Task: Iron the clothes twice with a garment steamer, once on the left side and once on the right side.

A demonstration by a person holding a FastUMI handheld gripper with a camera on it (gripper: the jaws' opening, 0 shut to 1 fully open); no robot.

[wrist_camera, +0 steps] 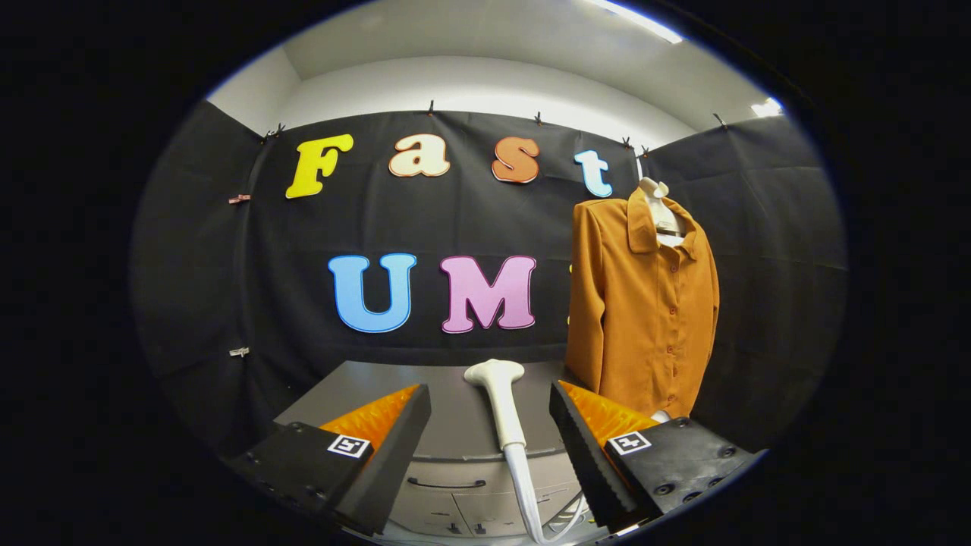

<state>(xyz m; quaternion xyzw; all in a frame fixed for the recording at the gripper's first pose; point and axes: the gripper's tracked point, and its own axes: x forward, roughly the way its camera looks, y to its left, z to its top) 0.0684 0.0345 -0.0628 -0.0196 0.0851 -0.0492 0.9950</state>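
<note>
A white garment steamer [502,406] lies on the grey cabinet top [447,413], its head pointing away from me and its handle running back between my fingers, with a hose trailing below. My gripper [490,409] is open, a finger on each side of the steamer handle with clear gaps, touching nothing. An orange-brown button shirt [645,303] hangs upright on a white mannequin form, beyond and to the right of my right finger.
The grey cabinet has drawers with a dark handle [446,483] on its front, below my fingers. Black cloth walls close the booth behind and to both sides.
</note>
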